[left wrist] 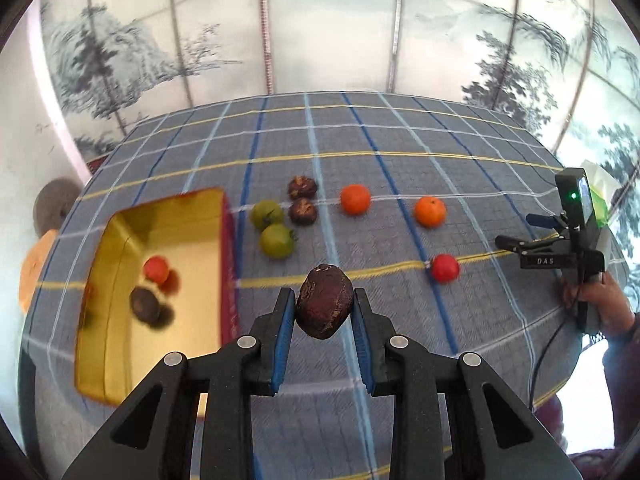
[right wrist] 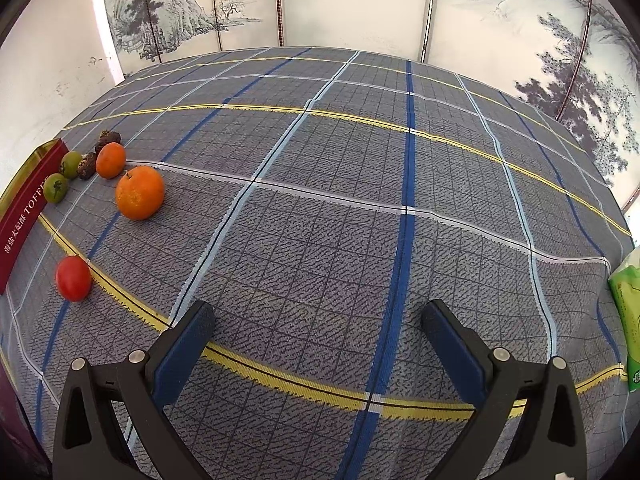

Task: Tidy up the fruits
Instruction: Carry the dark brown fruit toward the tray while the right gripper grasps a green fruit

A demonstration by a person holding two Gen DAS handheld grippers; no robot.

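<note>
Dark brown fruit (left wrist: 325,300) sits clenched between the pads of the left claw (left wrist: 323,312), above the counter (left wrist: 400,140), just right of the gold tray (left wrist: 188,216). Right claw (right wrist: 318,332) stands released over bare cloth with wide room around. Tray contents look blurred.

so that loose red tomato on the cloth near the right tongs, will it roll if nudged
Probably. The red tomato looks round and smooth and sits free on the flat tablecloth, so a sideways nudge would likely send it off, though the woven fabric may slow it. Its glossy skin hints it could slip or bruise under hard pads, so the open right tongs should close gently.
</note>
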